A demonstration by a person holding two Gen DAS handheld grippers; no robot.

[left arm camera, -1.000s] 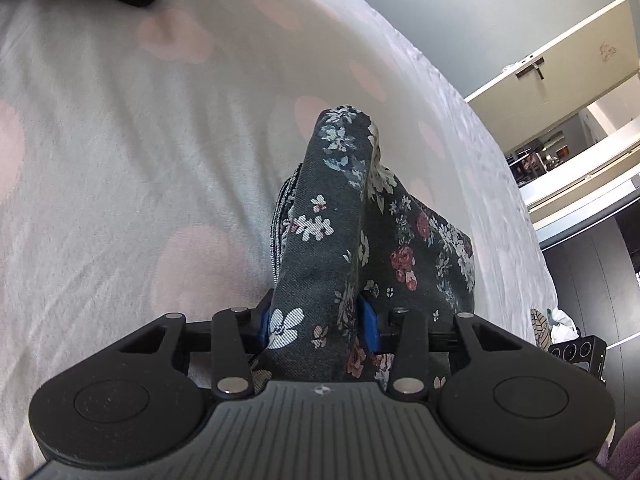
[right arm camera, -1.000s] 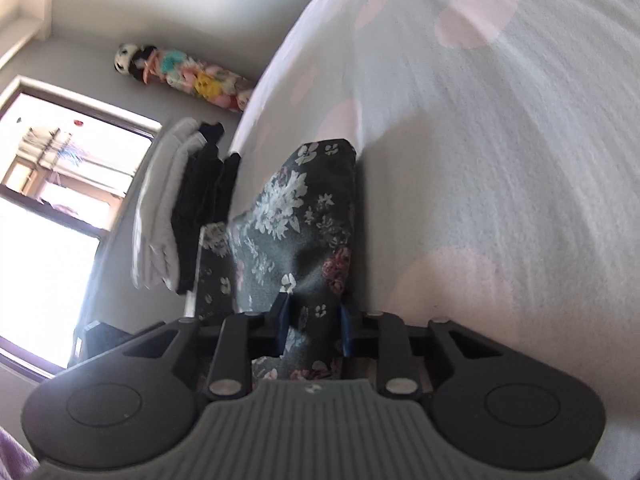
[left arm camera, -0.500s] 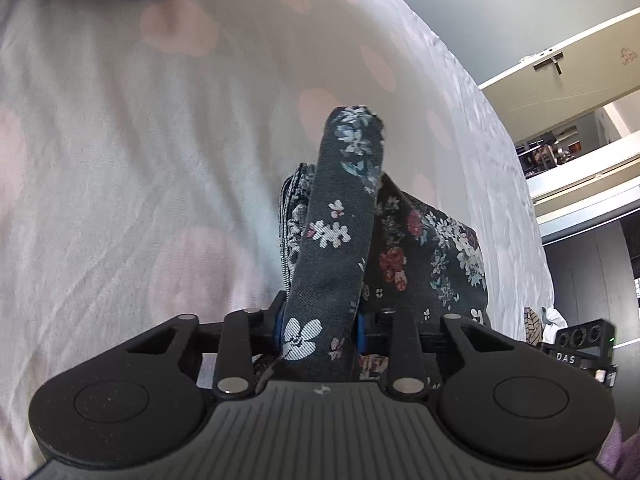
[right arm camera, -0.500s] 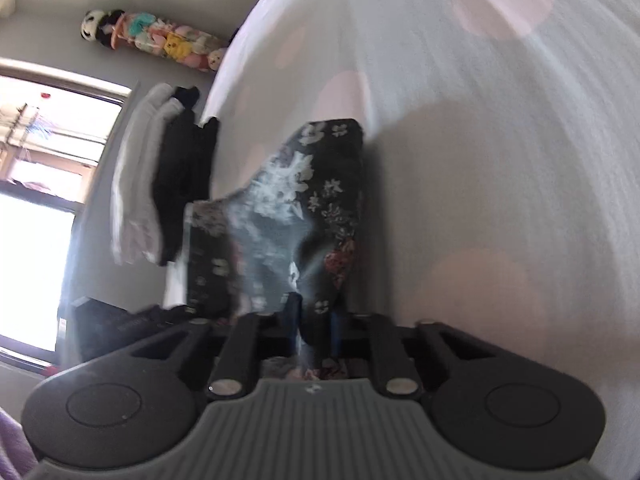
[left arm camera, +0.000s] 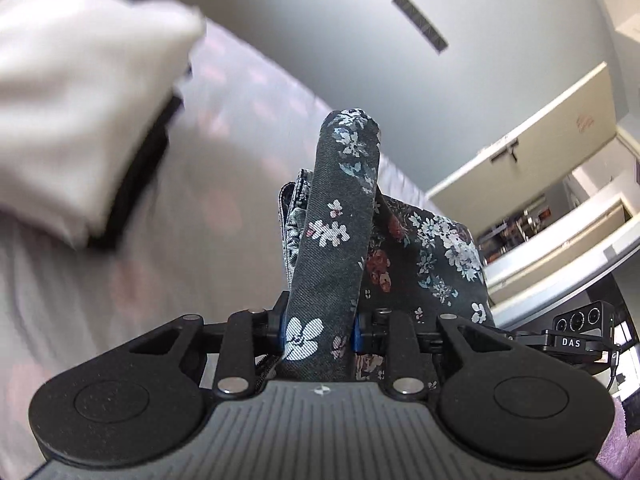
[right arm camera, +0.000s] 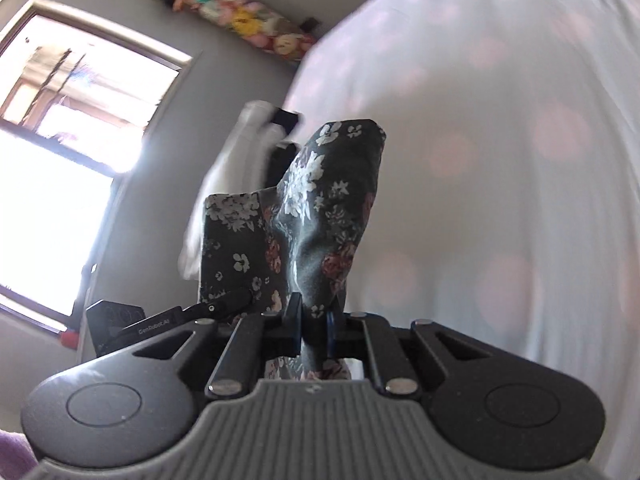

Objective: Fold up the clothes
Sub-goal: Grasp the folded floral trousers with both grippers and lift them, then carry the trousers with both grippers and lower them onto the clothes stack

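A folded dark floral garment [left arm camera: 340, 232] is held up off the bed between both grippers. My left gripper [left arm camera: 320, 330] is shut on one end of it, with a fold standing up between the fingers. My right gripper [right arm camera: 314, 322] is shut on the other end of the same floral garment [right arm camera: 320, 216]. The right gripper's body shows at the right edge of the left wrist view [left arm camera: 576, 340], and the left gripper's body shows low left in the right wrist view [right arm camera: 132, 320].
A white bedsheet with pink dots [right arm camera: 500, 160] lies under the garment. A stack of folded white and black clothes [left arm camera: 80, 96] sits close on the left; it also shows in the right wrist view [right arm camera: 240, 144]. A window [right arm camera: 60, 120] and an open door [left arm camera: 540, 152] are behind.
Both grippers have lifted and swung with the garment toward the stack of folded clothes, which now looms large on the left. Both views tilted up toward the walls.
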